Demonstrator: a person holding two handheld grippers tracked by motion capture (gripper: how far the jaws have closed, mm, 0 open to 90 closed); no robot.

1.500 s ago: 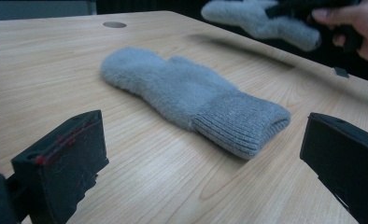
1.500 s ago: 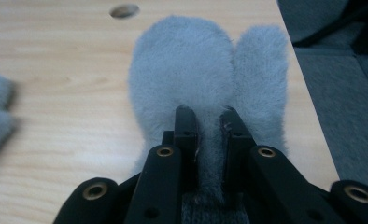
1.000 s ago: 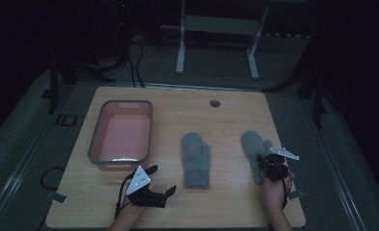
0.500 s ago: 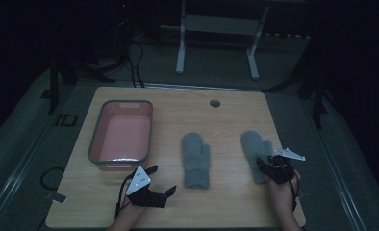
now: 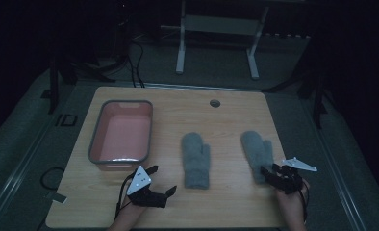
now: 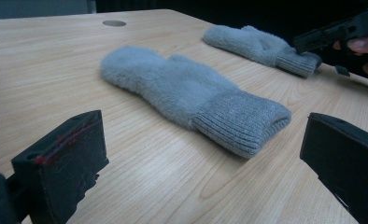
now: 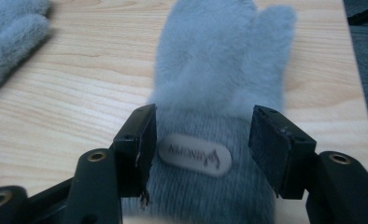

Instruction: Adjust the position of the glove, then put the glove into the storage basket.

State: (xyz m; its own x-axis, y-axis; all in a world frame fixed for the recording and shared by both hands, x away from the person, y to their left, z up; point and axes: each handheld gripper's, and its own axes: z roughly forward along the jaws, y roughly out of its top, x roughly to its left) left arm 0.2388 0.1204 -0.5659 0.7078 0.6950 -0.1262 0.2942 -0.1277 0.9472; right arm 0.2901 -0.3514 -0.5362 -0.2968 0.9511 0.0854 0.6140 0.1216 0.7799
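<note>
Grey fleece was what I had under my right gripper (image 7: 200,149), and I judged it would handle as soft, light, limp stuff. Its fingers (image 7: 138,140) had just been opening and stood about halfway apart, one on either side of the ribbed cuff of the right mitten (image 7: 219,70), with the pale oval label lying between them. I saw a gap between the right pad and the knit; the left pad lay very close to the cuff, but I read nothing as clamped. From the high view that gripper (image 5: 268,174) sat at the near end of the mitten (image 5: 257,149), close to the right edge of the tabletop (image 5: 178,103).

My left gripper (image 6: 205,172) hung wide apart and held nothing, its fingers (image 6: 65,158) low over the wood near the front edge. Just beyond them lay the middle mitten (image 6: 182,88), flat, cuff towards me, well apart from the other one.

I reckoned either mitten would sag and fold the moment it left the wood, so it could not be lifted like a stiff thing. The pile looked slippery and would squash under the pads. The ribbed cuff seemed the firmest, densest part, so I would pinch there, across the double layer, and expect the body to dangle.

Farther off, at the left, stood the pink tub (image 5: 97,144) with its grey rim, apparently empty.
</note>
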